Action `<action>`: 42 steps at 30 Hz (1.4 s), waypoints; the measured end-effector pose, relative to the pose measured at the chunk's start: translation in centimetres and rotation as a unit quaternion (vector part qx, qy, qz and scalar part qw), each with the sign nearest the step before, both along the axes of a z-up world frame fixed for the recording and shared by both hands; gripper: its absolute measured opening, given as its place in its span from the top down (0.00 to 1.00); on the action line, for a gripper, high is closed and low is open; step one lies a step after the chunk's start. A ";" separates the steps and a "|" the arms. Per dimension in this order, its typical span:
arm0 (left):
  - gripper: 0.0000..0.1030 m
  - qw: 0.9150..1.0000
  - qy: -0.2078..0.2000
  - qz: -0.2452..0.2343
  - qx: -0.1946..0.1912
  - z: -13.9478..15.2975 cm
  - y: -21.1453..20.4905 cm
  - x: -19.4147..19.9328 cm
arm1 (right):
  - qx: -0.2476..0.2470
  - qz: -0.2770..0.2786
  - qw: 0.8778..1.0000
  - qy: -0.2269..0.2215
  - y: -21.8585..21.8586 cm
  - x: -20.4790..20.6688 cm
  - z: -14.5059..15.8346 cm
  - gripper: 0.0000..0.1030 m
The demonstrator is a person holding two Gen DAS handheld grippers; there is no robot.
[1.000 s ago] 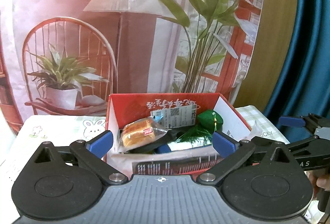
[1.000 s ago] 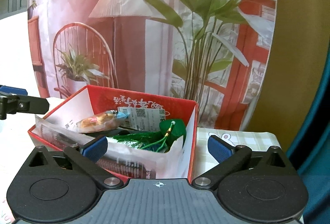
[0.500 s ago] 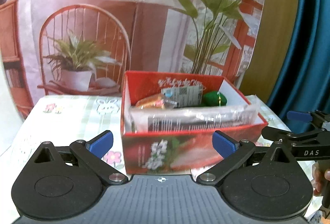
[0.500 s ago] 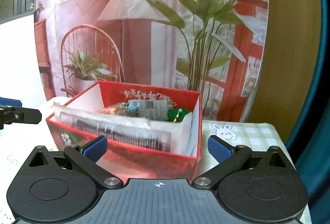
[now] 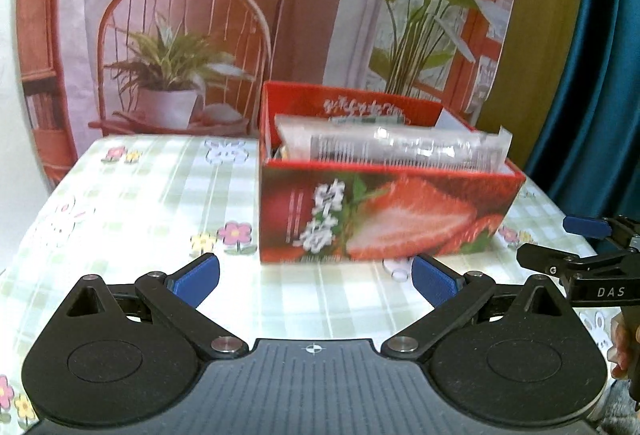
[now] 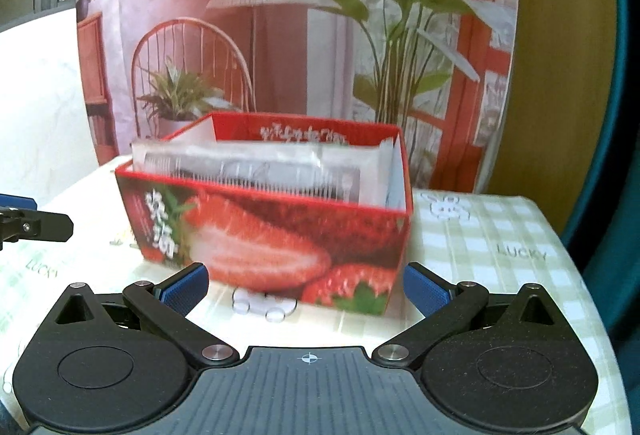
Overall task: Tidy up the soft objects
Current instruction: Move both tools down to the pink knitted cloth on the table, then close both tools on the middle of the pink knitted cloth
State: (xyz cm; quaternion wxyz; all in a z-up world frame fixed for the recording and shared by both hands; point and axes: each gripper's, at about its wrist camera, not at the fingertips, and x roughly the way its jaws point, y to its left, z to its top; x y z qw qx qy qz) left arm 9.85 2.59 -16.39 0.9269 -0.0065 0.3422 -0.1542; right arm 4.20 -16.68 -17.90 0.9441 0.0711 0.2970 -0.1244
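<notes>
The left gripper (image 5: 314,277) and the right gripper (image 6: 306,285) both gape wide and hold nothing, low in their frames. Just beyond them, mid-frame, the strawberry-printed box (image 5: 384,213) stands on the checked tablecloth (image 5: 152,195). A clear plastic packet (image 5: 400,151) pokes above its near rim: likely light, floppy and slippery, best pinched at a sealed end.
</notes>
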 end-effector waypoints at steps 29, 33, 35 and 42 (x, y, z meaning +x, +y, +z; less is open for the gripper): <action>0.00 0.994 0.104 0.014 0.000 -7.6 1.4 -1.8 | 0.019 0.055 0.991 0.117 4.0 -4.1 -6.3 0.01; 0.00 0.993 0.114 0.020 -0.002 -8.4 1.7 -1.3 | 0.016 0.071 0.987 0.146 4.6 -3.4 -7.4 0.01; 0.00 0.993 0.118 0.023 -0.001 -8.7 1.7 -1.2 | 0.016 0.071 0.985 0.155 4.6 -3.2 -7.8 0.01; 0.00 0.991 0.129 0.022 0.007 -9.8 1.4 -0.8 | 0.009 0.056 0.986 0.155 3.6 -2.0 -8.4 0.01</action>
